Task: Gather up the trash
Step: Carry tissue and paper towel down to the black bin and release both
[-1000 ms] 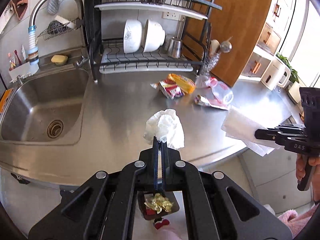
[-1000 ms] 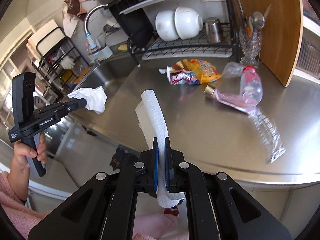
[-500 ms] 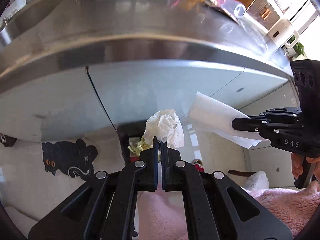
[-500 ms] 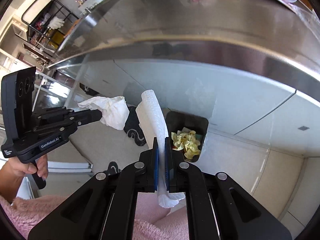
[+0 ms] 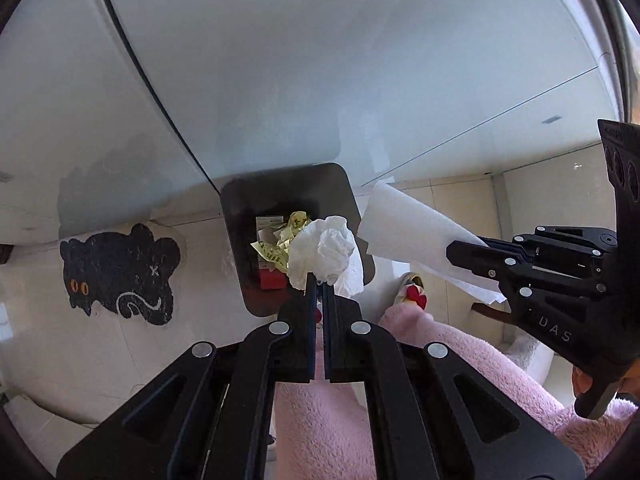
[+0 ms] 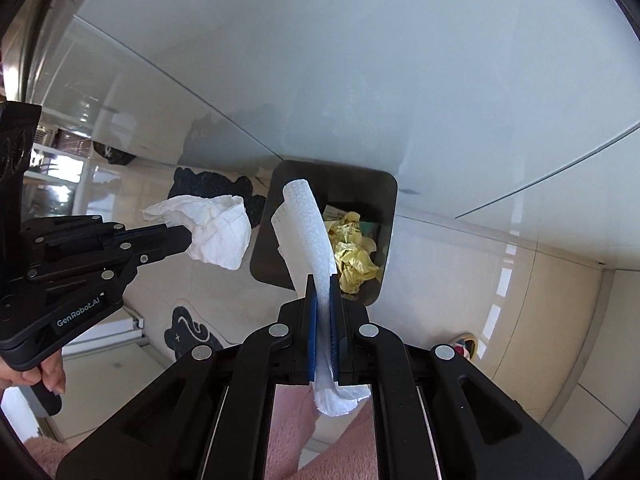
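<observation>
Above the dark rectangular plastic waste bin [image 5: 286,196] on the pale tiled floor, both tongs point steeply down. The left gripper [image 5: 319,280] is clamped tight on a crumpled white tissue wad [image 5: 324,250]; the right gripper [image 6: 323,280] is pinched on a flat white paper towel sheet [image 6: 306,220], whose tail hangs out behind the jaws. Crumpled yellow wrappers [image 6: 354,256] already lie inside the bin. The risk, as I judge it, is the light paper drifting: from the left view the towel sits beside the bin's rim, so letting go there could drop it on the floor near the black cat-shaped mat [image 5: 118,270]. The wad may also cling to the pads.
</observation>
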`<state>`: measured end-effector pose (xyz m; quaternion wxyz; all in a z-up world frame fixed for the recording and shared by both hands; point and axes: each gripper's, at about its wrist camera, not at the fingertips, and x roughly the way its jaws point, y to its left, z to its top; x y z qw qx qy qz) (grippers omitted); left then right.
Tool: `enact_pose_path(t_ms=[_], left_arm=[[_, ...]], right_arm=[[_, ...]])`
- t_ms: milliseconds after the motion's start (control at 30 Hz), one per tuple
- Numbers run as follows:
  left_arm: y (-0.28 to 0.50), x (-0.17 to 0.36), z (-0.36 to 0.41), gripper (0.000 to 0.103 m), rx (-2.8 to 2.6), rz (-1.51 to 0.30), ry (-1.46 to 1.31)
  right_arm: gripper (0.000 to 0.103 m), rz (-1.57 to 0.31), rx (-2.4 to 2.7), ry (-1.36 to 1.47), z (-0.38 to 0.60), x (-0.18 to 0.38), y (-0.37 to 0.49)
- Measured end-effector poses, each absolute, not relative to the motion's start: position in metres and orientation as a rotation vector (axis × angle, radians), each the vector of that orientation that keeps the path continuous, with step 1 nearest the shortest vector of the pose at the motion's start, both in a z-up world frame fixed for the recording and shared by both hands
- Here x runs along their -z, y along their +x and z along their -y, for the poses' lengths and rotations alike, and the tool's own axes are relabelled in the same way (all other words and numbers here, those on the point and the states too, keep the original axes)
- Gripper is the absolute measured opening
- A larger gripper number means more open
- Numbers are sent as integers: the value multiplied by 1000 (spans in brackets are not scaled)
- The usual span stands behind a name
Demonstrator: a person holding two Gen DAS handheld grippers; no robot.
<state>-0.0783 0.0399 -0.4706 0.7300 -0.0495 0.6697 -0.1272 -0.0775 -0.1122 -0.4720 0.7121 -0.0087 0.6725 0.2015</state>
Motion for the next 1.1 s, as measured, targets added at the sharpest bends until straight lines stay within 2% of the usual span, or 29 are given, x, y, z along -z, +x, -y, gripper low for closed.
enact_pose_path(t_ms=[300, 367, 400, 533, 567, 667, 900, 1000, 1100], left_arm=[[-55, 494, -46, 5, 300, -1496, -132], [-51, 496, -44, 19, 307, -1503, -134], [-50, 495, -44, 23, 308, -1501, -130], [-47, 489, -47, 24, 301, -1487, -123], [-47, 488, -49, 24, 296, -1488, -124], [-47, 484, -57, 26, 278, -1486, -129], [-52, 467, -75, 33, 248, -1469, -147], [-55, 456, -78, 42, 246, -1452, -155], [-60, 439, -77, 58, 238, -1428, -154]], right_arm=[[10, -1525, -426, -7, 101, 501, -66], [10, -1528, -429, -2, 98, 503, -61], [10, -1531, -431, -1, 97, 503, -60], [12, -1533, -434, -1, 92, 506, -57], [14, -1539, -435, 2, 92, 507, -57], [46, -1537, -440, 24, 93, 509, -56], [48, -1517, -442, 34, 94, 500, -55], [53, -1505, -439, 45, 100, 489, -57], [61, -1471, -445, 38, 110, 466, -64]])
